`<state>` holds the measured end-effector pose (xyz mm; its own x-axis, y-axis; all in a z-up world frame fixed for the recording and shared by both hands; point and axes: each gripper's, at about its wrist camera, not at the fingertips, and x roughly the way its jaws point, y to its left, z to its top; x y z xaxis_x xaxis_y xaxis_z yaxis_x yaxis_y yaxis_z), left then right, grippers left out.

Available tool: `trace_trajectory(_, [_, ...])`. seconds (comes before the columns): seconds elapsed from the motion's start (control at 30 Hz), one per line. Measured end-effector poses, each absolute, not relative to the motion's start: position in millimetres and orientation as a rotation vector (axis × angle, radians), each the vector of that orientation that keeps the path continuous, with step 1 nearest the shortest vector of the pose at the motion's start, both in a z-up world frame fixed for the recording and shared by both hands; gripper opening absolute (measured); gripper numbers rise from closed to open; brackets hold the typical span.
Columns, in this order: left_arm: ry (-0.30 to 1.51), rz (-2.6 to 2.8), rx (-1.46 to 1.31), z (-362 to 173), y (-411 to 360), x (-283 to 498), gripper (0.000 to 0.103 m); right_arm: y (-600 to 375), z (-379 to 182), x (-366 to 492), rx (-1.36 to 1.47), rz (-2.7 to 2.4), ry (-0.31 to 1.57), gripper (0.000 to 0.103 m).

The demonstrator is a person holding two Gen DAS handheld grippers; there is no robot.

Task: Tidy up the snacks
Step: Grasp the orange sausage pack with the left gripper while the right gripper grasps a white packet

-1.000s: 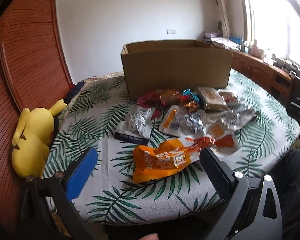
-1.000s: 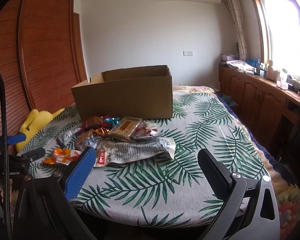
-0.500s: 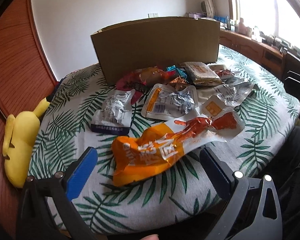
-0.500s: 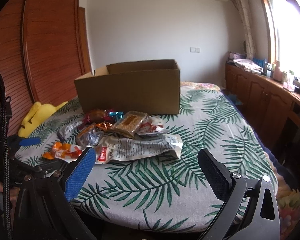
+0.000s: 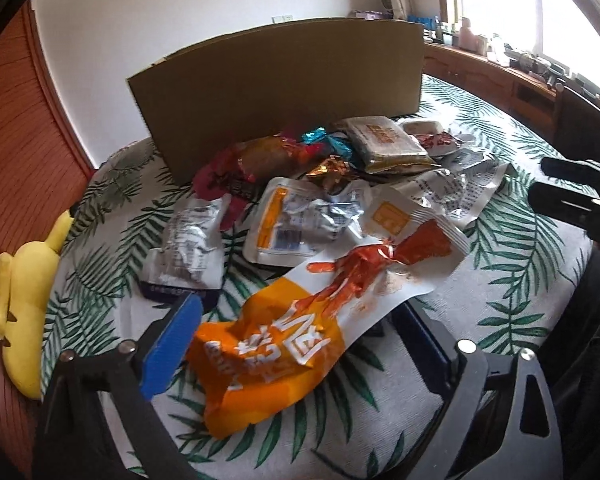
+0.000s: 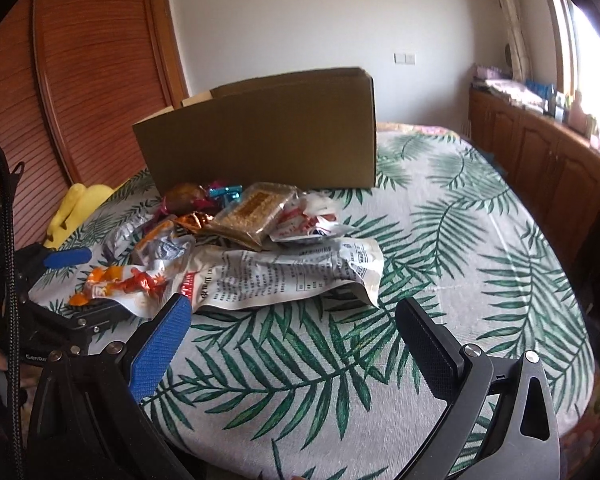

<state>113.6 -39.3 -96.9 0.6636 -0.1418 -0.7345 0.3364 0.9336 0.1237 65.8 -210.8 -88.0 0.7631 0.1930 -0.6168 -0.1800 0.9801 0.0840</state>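
Cardboard box [image 5: 284, 92] stands at the far side of the counter [image 6: 440, 280]; its interior is hidden from both views. Snack packets [image 6: 236, 236] lie heaped just in front of it. Left tool [image 5: 296, 336] straddles the near orange packet [image 5: 284, 344], jaws just closing, pads not yet pressing. Right tool [image 6: 292, 340] is released, nothing between its jaws, near the white packet [image 6: 284, 276].

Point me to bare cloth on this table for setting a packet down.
Widest free patch: the tablecloth right of the cardboard box and the big white packet, out to the table edge. Also the strip under the open right gripper. Crowded: the snack pile before the box, where the left gripper straddles the orange packet.
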Motion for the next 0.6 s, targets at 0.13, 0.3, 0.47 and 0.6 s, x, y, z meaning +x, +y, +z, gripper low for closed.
trace_trajectory(0.13, [0.815, -0.319, 0.254, -98, -42, 113, 0.070, -215, -93, 74, 0.056, 0.223, 0.707, 0.099])
trace_trajectory(0.3, [0.806, -0.330, 0.242, -97, -40, 114, 0.057, -218, -101, 87, 0.114, 0.264, 0.744, 0.089])
trace_trajectory(0.47, [0.794, -0.335, 0.237, -96, -39, 115, 0.053, -216, -106, 102, 0.165, 0.285, 0.777, 0.079])
trace_trajectory(0.6, [0.785, -0.343, 0.227, -94, -37, 113, 0.046, -216, -106, 112, 0.180, 0.267, 0.781, 0.073])
